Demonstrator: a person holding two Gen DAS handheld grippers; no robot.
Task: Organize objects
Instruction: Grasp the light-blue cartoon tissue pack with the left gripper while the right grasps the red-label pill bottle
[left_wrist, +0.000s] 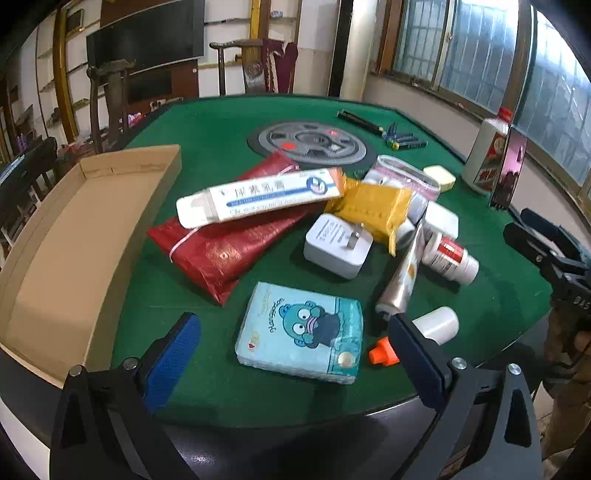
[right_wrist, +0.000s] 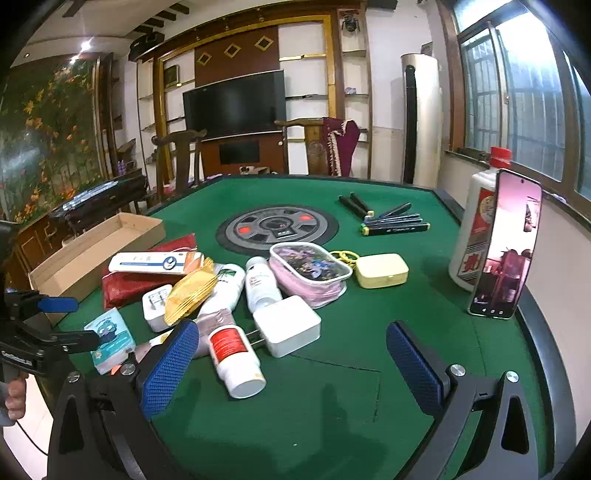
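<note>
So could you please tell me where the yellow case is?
In the right wrist view, the yellow case sits right of centre on the green table, beside the pink pouch.

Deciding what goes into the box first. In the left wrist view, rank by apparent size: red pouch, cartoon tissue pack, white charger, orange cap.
1. red pouch
2. cartoon tissue pack, though it lies nearest the camera, which inflates it
3. white charger
4. orange cap, clearly smallest

Both the left gripper (left_wrist: 295, 336) and right gripper (right_wrist: 291, 347) hover, fingers spread wide, holding nothing.
</note>
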